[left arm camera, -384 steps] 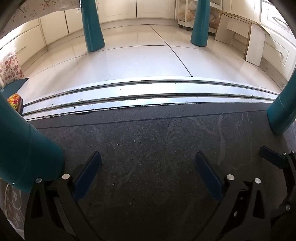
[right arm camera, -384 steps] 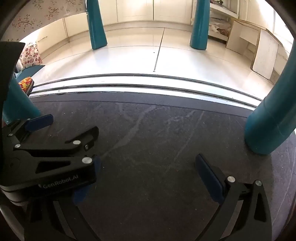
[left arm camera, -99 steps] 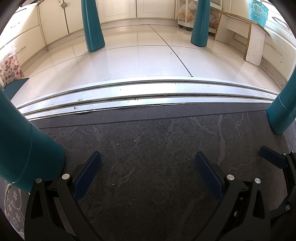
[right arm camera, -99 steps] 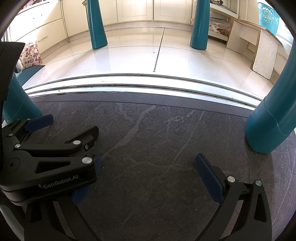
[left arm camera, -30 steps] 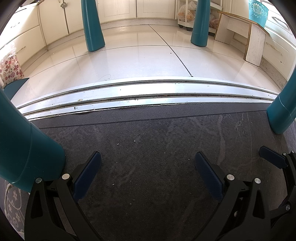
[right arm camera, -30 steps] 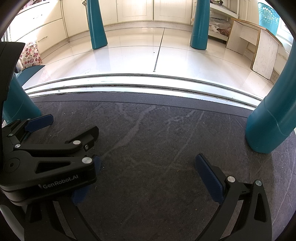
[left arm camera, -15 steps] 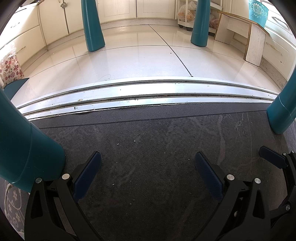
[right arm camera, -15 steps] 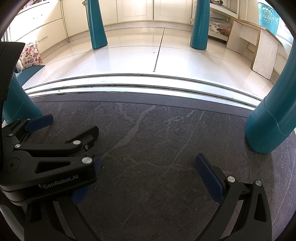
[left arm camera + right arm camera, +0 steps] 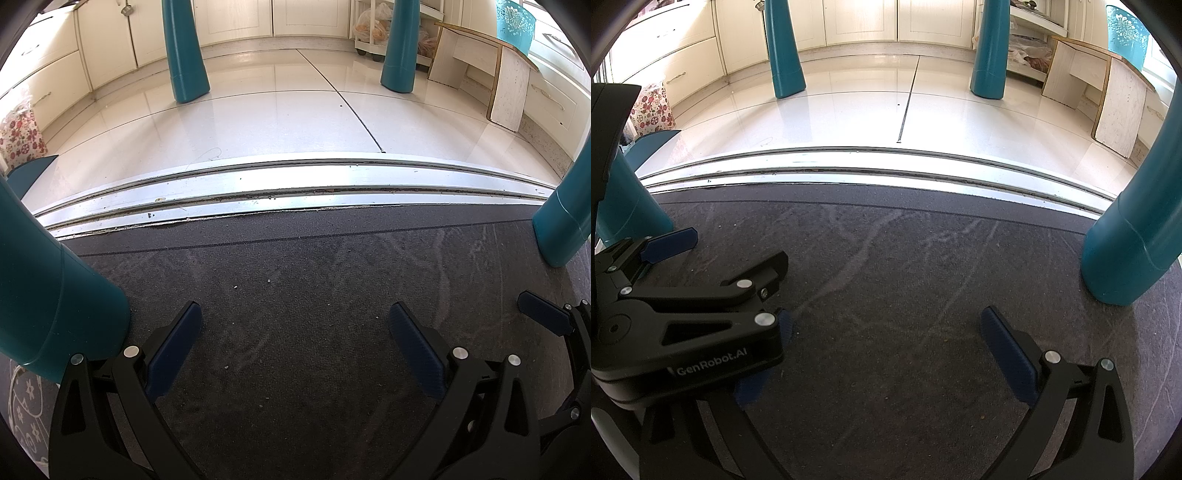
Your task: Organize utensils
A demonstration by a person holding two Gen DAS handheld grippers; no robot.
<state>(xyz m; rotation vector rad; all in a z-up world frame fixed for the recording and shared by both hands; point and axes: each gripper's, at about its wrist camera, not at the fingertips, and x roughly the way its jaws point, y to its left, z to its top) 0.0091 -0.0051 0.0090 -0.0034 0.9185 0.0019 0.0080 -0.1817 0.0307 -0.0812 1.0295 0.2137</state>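
Dark carpet (image 9: pixel 295 332) before white tiles (image 9: pixel 258 118)

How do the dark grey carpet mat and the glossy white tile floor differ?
The dark grey carpet mat is matte, fibrous and streaked with pale scuffs; the glossy white tile floor is smooth and reflective. The mat lies nearest, under both open hand-held grippers; the tiles lie beyond the metal door track. Both carry teal legs.
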